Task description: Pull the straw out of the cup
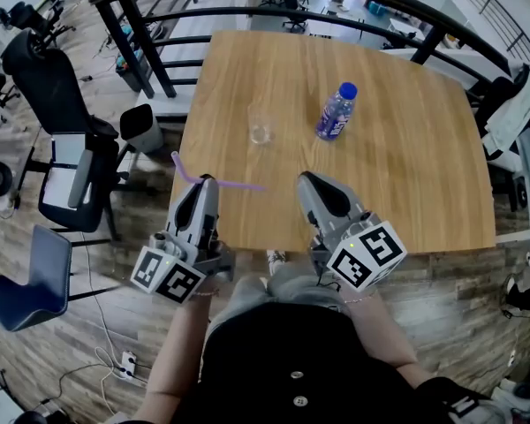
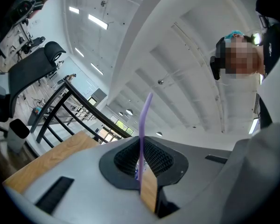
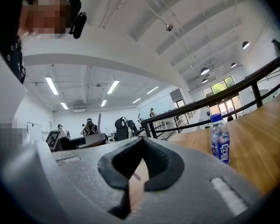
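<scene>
Since the straw (image 1: 238, 185) is already clear of the cup (image 1: 260, 125), I judge the extraction itself complete, and the step in hand is to carry the straw off and set it down. The left tool (image 1: 205, 184) is pinched on the straw: in the left gripper view the purple stem rises from between the pads and curves away above the tool. In the head view the long end runs out to the right of the tool tips, low over the near edge of the tabletop (image 1: 406, 166), and the bent end sticks out to the left. To finish well, I would pinch firmly without crushing, hold the tool level so the long end does not sweep, and lower the straw onto bare wood just ahead of the tool before spreading the jaws. The cup, clear and apparently empty, stands upright ahead of the left tool and a little to its right, well apart from it. The right tool (image 1: 307, 180) is pressed together on nothing and sits just right of the straw's free end, which points toward it. A blue-capped bottle (image 1: 336, 111) stands ahead of the right tool, near the cup; a careless swing could topple either. An office chair (image 1: 49, 87) stands off to the left, beyond the tabletop.
</scene>
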The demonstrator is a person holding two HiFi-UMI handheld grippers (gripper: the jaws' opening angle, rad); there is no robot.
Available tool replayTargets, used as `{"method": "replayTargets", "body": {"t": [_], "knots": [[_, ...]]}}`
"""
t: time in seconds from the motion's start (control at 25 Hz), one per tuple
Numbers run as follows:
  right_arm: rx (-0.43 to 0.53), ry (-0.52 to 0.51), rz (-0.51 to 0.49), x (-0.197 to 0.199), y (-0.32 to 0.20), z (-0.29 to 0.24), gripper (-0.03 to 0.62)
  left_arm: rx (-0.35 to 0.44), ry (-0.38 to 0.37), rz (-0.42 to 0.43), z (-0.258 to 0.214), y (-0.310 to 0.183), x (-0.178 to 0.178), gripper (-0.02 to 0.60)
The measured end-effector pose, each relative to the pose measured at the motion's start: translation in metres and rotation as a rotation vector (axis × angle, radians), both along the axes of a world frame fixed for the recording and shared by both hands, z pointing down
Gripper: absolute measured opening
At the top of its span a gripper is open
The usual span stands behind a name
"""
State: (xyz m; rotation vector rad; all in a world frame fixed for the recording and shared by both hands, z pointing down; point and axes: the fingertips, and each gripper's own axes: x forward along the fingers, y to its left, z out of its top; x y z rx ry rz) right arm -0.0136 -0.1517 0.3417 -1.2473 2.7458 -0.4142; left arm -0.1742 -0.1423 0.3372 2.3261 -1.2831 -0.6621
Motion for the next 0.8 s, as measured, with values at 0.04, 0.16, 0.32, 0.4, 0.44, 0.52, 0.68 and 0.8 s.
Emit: {"method": "replayTargets", "body": {"t": [0.04,0.16,0.32,0.4,0.44,0.52,0.68,0.8], "knots": [[0.001,-0.001,0.004,0.001,-0.001,0.000,-0.002,-0.002,-0.001,0.001,0.001,-0.001,0.001,0.038],[-0.001,-0.004,0.007,0.005,-0.003,0.000,-0.003,-0.005,-0.003,0.001,0.002,-0.001,0.003,0.040],[-0.004,-0.002,0.004,0.005,-0.004,0.002,-0.002,-0.007,-0.004,-0.004,0.004,-0.001,0.003,0.038],[-0.008,0.001,0.001,0.003,-0.005,0.004,-0.002,-0.010,0.001,-0.011,0.005,-0.002,0.002,0.038],[-0.011,0.000,-0.001,0.002,-0.006,0.005,-0.002,-0.011,0.003,-0.015,0.005,-0.002,0.001,0.038],[-0.015,-0.002,-0.005,0.000,-0.007,0.007,-0.002,-0.013,0.005,-0.022,0.005,-0.003,-0.001,0.038],[-0.018,-0.002,-0.010,0.000,-0.009,0.008,-0.002,-0.016,0.003,-0.025,0.007,-0.005,0.000,0.038],[-0.024,0.002,-0.009,0.002,-0.012,0.011,-0.002,-0.016,0.003,-0.021,0.007,-0.008,0.002,0.038]]}}
